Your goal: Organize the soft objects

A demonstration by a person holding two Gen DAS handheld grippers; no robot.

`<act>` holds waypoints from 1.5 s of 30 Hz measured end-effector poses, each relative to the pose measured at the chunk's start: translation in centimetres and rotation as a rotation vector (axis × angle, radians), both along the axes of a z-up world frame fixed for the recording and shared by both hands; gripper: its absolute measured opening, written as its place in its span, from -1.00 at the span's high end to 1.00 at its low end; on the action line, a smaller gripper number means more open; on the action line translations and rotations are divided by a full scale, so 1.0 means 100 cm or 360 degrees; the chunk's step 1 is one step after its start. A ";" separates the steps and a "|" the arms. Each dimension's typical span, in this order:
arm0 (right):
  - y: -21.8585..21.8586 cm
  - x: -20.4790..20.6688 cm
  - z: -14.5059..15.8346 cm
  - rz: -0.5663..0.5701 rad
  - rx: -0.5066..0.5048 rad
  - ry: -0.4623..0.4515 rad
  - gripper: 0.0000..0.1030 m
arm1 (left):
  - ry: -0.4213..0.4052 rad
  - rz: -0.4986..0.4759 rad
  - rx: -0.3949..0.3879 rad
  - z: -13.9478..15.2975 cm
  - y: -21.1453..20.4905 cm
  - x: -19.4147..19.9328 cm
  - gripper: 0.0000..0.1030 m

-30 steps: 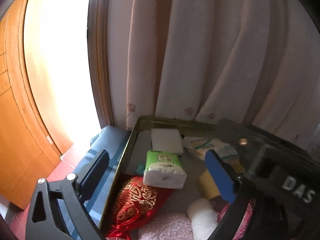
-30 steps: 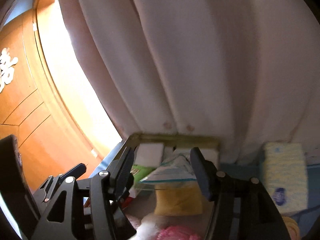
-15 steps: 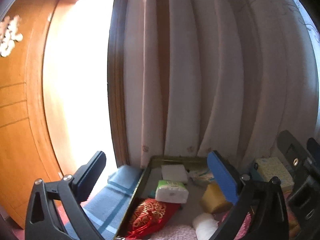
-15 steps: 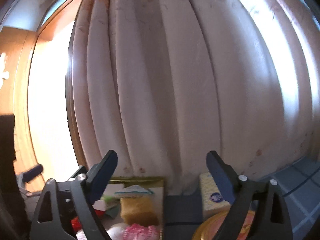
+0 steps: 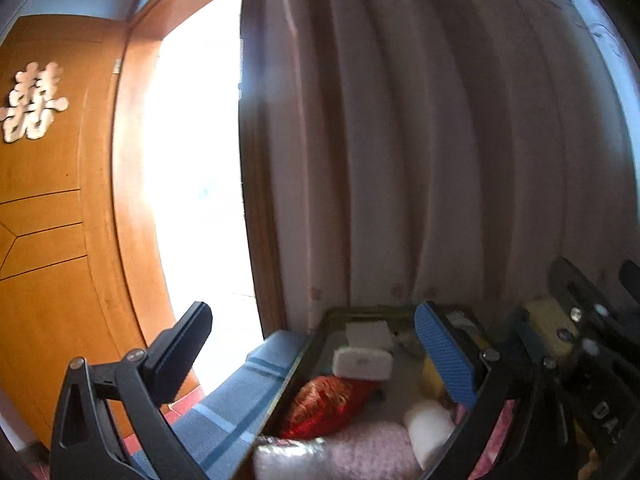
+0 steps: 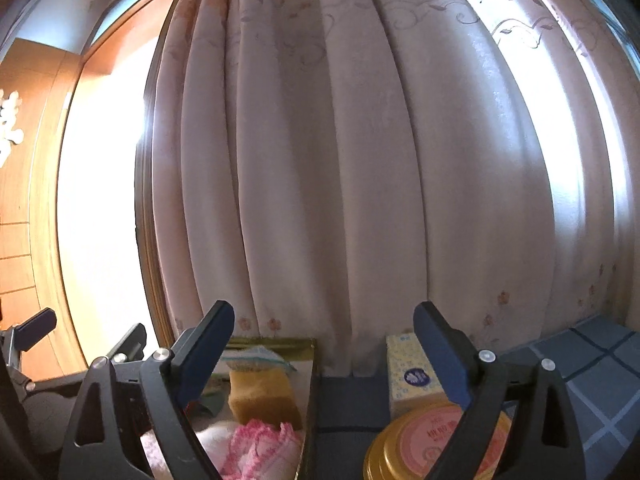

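curtains hung behind your tray [image 5: 308, 354] — most soft things already lay inside; the tissue pack [image 6: 408, 376] sat outside it, and both the left gripper [image 5: 316, 344] and right gripper [image 6: 324, 340] stood empty, wide apart.

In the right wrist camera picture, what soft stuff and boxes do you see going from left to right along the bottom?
Pink frilly cloth → yellow sponge → tissue pack → round gold tin.

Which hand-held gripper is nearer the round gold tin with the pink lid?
Right. The right hand-held gripper stands open just above the round gold tin with the pink lid, beside the tray. The left hand-held gripper is over the tray's far side.
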State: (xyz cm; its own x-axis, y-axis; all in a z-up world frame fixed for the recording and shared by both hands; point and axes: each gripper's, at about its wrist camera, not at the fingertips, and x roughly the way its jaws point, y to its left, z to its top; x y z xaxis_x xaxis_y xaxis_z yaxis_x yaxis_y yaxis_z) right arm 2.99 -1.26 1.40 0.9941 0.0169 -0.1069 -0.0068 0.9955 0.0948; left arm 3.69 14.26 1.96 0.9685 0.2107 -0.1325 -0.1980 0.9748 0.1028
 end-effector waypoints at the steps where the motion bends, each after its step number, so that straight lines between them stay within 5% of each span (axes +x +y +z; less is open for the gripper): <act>1: 0.001 0.000 0.000 0.0002 -0.0012 0.0010 -0.81 | 0.0004 -0.0035 0.0009 -0.002 -0.003 -0.005 -0.99; 5: 0.002 -0.006 0.000 0.0010 -0.0038 -0.0005 -0.81 | 0.0033 -0.0120 0.0024 -0.004 -0.013 -0.020 -0.99; 11: 0.003 -0.017 -0.002 -0.0009 -0.0078 -0.0008 -0.81 | 0.0164 -0.0134 -0.0231 -0.007 0.008 -0.018 -0.99; 30: -0.014 -0.057 0.003 -0.0118 -0.0115 -0.0177 -0.85 | 0.0166 -0.0166 -0.0188 -0.011 -0.009 -0.032 -0.99; 45: -0.027 -0.061 0.003 -0.0145 -0.0086 -0.0164 -0.86 | 0.0153 -0.0168 -0.0167 -0.013 -0.022 -0.038 -0.99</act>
State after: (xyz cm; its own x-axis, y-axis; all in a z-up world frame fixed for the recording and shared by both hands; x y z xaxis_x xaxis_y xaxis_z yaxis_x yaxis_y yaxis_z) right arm -3.13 -3.92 1.74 0.9970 -0.0770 -0.0026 0.0771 0.9960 0.0443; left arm -0.11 12.09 0.70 0.9664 0.0886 -0.2413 -0.0881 0.9960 0.0130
